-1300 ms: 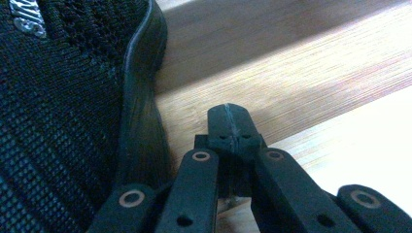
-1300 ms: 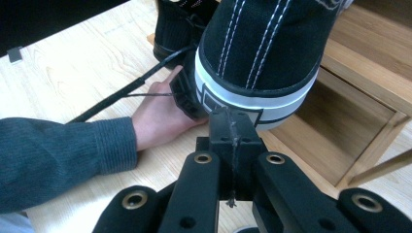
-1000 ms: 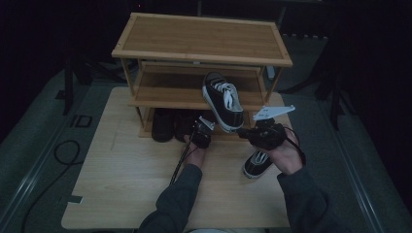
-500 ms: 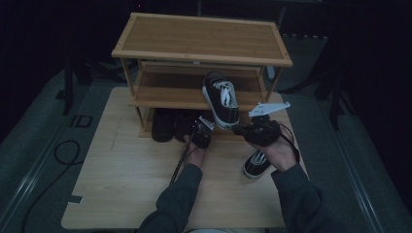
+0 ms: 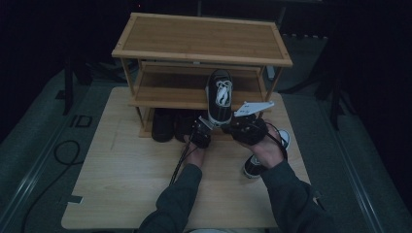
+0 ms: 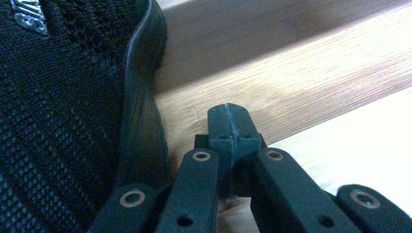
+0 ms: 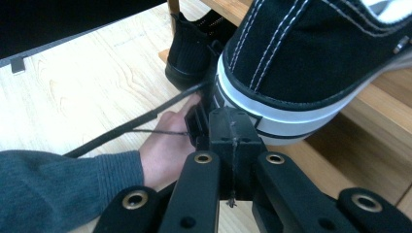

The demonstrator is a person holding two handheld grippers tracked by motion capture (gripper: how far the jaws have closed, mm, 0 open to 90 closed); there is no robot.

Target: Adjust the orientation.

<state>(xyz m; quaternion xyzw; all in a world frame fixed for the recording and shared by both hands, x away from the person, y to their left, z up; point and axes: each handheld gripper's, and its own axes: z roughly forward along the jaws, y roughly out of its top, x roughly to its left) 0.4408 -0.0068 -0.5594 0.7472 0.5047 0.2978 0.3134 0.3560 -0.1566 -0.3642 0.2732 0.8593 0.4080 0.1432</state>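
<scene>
The sneaker (image 5: 219,97) sits heel-out on the shoe rack's (image 5: 204,39) middle shelf, overhanging its front edge. Both claws, left (image 5: 206,124) and right (image 5: 232,127), are pressed shut and empty (nudging tools here); the right should push the heel squarely inward.

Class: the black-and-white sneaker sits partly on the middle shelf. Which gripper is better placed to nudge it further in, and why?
Probably the right gripper: its shut jaws sit at the sneaker's heel. The left gripper, also shut, faces a black mesh shoe lower down.
</scene>
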